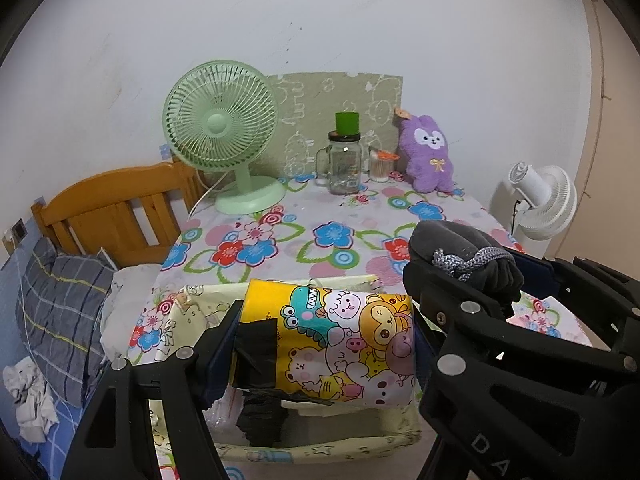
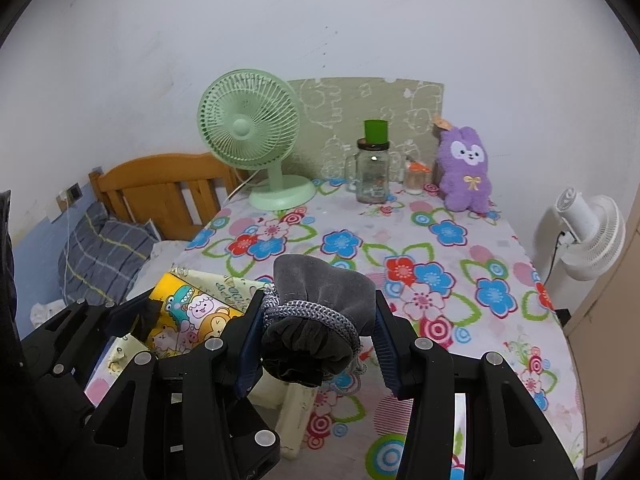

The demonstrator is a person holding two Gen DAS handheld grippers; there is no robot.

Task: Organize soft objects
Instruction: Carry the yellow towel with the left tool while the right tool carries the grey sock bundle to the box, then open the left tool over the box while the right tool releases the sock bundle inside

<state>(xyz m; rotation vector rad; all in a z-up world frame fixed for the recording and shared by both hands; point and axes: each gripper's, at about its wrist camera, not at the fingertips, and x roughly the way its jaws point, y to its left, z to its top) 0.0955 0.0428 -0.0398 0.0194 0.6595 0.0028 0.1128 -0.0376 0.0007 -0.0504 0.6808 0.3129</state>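
My left gripper [image 1: 324,344] is shut on a yellow cartoon-print soft pack [image 1: 340,340] and holds it over a pale fabric storage box [image 1: 320,446] at the table's near left corner. The pack also shows in the right wrist view [image 2: 188,320]. My right gripper [image 2: 314,340] is shut on a grey drawstring pouch [image 2: 316,304] wrapped with a grey cord, held just right of the box. The pouch also shows in the left wrist view [image 1: 460,256]. A purple plush bunny [image 1: 428,152] sits upright at the table's far right, also seen in the right wrist view [image 2: 466,168].
A green desk fan [image 1: 224,128], a glass jar with a green cap [image 1: 344,160] and a small cotton-swab jar [image 1: 380,166] stand at the back of the flowered tablecloth [image 1: 288,248]. A wooden bed headboard [image 1: 116,208] and pillow [image 1: 60,312] lie left. A white fan [image 1: 544,200] stands right.
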